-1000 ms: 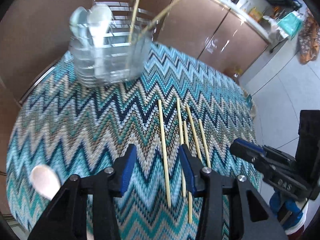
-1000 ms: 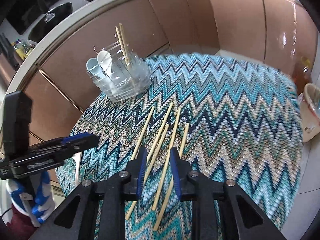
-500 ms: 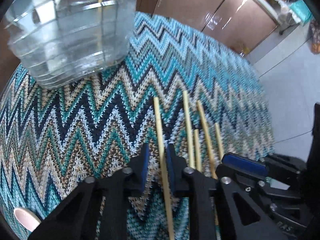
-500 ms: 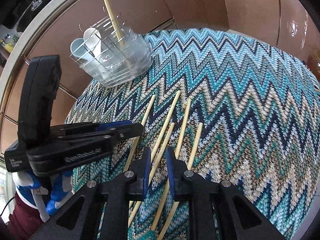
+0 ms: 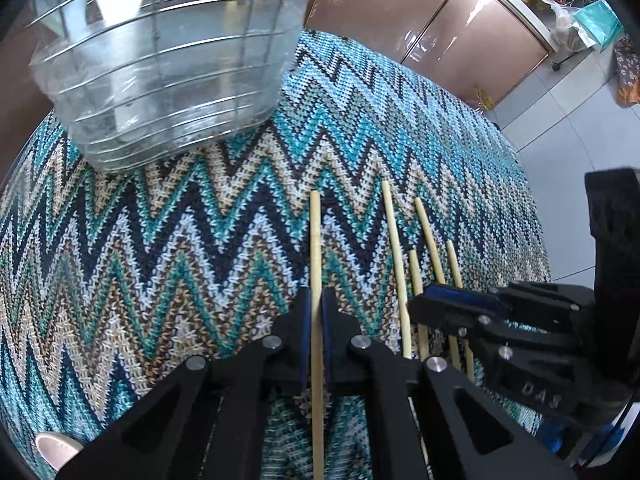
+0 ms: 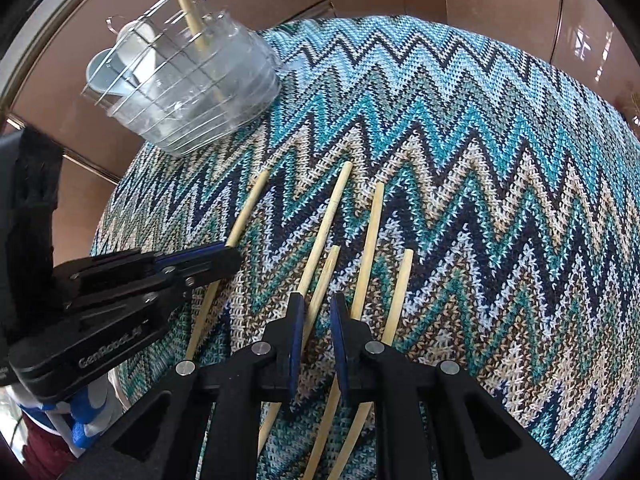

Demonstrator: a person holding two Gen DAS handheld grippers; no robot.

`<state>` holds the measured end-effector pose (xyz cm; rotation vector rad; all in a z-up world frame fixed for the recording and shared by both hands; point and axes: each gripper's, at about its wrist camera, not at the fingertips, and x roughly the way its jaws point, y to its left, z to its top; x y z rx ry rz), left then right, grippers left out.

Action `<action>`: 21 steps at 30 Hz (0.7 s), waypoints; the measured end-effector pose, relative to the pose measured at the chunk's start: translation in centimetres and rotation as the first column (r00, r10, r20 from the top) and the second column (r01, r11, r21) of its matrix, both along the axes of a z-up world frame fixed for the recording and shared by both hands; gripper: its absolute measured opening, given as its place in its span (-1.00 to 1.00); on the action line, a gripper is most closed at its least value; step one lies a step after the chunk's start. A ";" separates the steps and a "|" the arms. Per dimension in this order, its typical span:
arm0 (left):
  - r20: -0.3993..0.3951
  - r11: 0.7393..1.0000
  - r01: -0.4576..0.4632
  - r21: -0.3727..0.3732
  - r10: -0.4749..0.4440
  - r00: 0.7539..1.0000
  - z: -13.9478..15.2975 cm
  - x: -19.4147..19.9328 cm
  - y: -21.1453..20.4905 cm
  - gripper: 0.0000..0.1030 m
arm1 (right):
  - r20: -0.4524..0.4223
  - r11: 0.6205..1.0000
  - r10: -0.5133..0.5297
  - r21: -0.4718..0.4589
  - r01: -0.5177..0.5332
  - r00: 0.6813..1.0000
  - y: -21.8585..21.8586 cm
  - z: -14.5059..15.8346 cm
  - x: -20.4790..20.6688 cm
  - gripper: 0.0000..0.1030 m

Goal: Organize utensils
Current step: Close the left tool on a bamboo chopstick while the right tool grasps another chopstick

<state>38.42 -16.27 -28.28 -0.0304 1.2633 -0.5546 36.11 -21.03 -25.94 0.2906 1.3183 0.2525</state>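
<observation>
Zigzag-knit cloth [image 5: 160, 264] covers the bench, with chopsticks lying side by side before a clear utensil holder [image 5: 168, 76]. Left hand-held gripper [image 5: 315, 312] has just closed on the leftmost chopstick [image 5: 315, 240]. Right hand-held gripper [image 6: 316, 320], narrowly apart, straddles a short chopstick [image 6: 326, 272] without clearly pinching it.

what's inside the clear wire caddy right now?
In the caddy: upright chopsticks and pale spoons in the far section. The bottom is blurred by glare and wires, so anything smaller there cannot be told.

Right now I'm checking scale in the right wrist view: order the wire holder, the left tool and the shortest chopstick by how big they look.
1. Left tool, though nearness inflates it.
2. Wire holder, nearly alike.
3. Shortest chopstick.
</observation>
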 end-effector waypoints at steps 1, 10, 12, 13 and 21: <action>0.000 1.000 0.001 -0.005 -0.001 1.000 0.1 0.0 0.6 -0.91 | -0.008 1.000 0.002 -0.008 -0.002 1.000 0.3 -0.1 0.2 -0.75; 0.008 0.999 -0.013 -0.038 0.013 1.000 0.4 -0.8 3.2 -0.91 | -0.099 0.999 -0.013 0.036 0.016 0.995 1.0 -0.5 3.1 -0.75; 0.010 0.999 -0.025 -0.044 0.025 1.000 0.8 -1.2 4.5 -0.91 | -0.106 0.998 -0.016 0.064 0.023 0.994 0.8 -0.7 3.5 -0.75; 0.011 0.998 -0.030 -0.048 0.030 0.999 0.9 -1.8 5.1 -0.91 | -0.108 0.997 -0.018 0.077 0.026 0.994 0.5 -0.8 3.7 -0.75; 0.051 0.994 -0.073 -0.077 0.077 0.996 3.6 -3.3 9.4 -0.91 | -0.044 0.988 -0.027 0.149 0.033 0.999 -1.9 -0.1 2.6 -0.87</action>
